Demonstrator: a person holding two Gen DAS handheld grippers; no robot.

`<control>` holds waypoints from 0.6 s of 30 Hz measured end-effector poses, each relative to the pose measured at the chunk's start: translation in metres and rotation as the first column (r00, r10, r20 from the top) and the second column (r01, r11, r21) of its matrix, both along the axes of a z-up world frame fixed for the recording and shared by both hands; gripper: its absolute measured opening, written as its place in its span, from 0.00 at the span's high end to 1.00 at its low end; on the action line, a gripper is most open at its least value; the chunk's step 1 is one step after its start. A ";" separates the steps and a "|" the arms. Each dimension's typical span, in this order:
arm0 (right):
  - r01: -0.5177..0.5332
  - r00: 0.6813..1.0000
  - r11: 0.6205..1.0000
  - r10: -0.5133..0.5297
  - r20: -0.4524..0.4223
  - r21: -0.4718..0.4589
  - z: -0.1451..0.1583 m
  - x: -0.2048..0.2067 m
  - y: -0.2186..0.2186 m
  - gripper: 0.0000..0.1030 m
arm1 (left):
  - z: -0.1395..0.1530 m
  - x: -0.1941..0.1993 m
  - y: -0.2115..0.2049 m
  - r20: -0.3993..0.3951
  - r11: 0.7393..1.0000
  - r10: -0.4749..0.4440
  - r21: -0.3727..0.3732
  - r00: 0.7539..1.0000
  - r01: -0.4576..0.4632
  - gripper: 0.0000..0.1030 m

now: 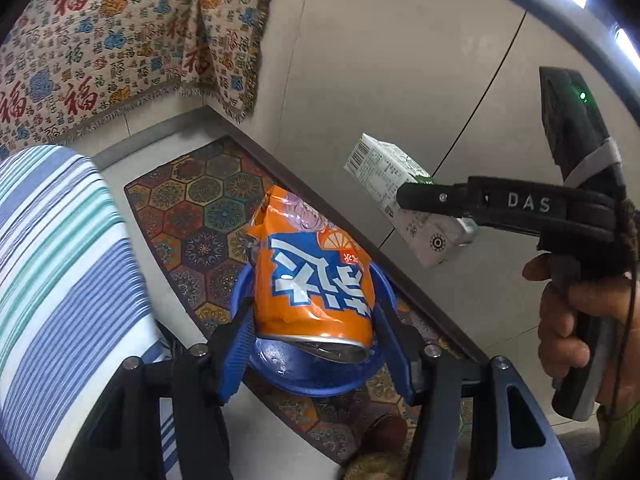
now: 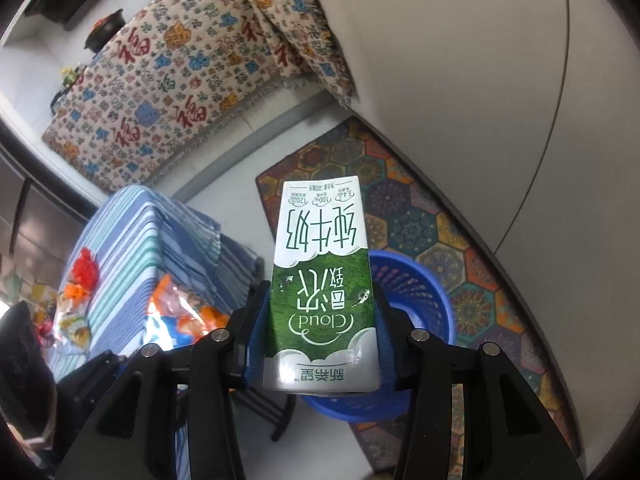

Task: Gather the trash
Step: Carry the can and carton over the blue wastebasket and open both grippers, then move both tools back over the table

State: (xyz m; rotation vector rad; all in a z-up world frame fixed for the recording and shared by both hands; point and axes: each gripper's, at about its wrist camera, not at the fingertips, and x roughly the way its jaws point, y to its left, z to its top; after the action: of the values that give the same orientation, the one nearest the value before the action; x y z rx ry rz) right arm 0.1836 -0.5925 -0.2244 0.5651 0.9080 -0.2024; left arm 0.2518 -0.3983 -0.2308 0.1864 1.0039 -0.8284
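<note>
Left hand-held gripper [image 1: 314, 316]: clamped on crushed orange can [image 1: 310, 280], can directly over blue basket [image 1: 320, 376]. Right hand-held gripper [image 2: 320, 312]: clamped on green-and-white milk carton [image 2: 320, 280], basket [image 2: 416, 292] just past it toward 3 o'clock. Striped worktop [image 2: 132, 236] at 9 o'clock.

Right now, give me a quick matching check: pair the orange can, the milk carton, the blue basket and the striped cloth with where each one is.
Things:
1. orange can
2. milk carton
3. blue basket
4. striped cloth

Places:
A. on the patterned rug
B. clamped in the left hand-held gripper
C. draped over the table, under snack wrappers
D. clamped in the right hand-held gripper

Pairs: 1-B, 2-D, 3-A, 4-C
</note>
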 end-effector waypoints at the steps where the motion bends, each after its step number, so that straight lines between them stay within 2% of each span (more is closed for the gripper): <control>1: 0.003 1.000 1.000 -0.003 0.001 0.005 -0.003 -0.001 -0.003 0.54 | -0.005 0.002 -0.006 0.001 1.000 -0.005 0.008 1.000 0.005 0.42; 5: 0.003 1.000 1.000 -0.003 0.006 0.027 -0.014 -0.001 -0.015 0.52 | -0.026 0.006 -0.025 0.017 0.999 -0.023 0.040 1.000 0.022 0.41; 7: 0.015 1.000 0.999 -0.016 0.009 0.037 -0.019 0.003 -0.021 0.37 | -0.037 0.010 -0.032 0.007 0.998 -0.028 0.061 1.000 0.027 0.37; 8: 0.022 1.000 0.999 -0.022 0.012 0.043 -0.021 0.005 -0.023 0.31 | -0.044 0.012 -0.036 0.004 0.997 -0.024 0.073 1.000 0.024 0.27; 11: 0.040 0.999 0.999 -0.041 0.016 0.034 -0.019 0.004 -0.026 0.31 | -0.059 0.019 -0.042 -0.012 0.996 0.002 0.088 1.000 -0.001 0.25; 16: 0.053 0.996 0.998 -0.050 0.074 -0.027 0.002 -0.008 -0.022 0.30 | -0.043 0.010 -0.022 -0.005 0.999 0.039 0.028 0.999 -0.039 0.25; 18: 0.055 0.993 0.996 -0.048 0.104 -0.071 0.014 -0.011 -0.015 0.19 | -0.027 0.004 -0.006 0.020 0.999 0.054 -0.006 0.998 -0.054 0.25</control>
State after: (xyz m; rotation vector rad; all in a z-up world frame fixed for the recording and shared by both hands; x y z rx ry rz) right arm 0.1729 -0.6076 -0.2106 0.5257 0.7841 -0.2507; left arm 0.2563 -0.4044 -0.2580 0.1625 0.9834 -0.7787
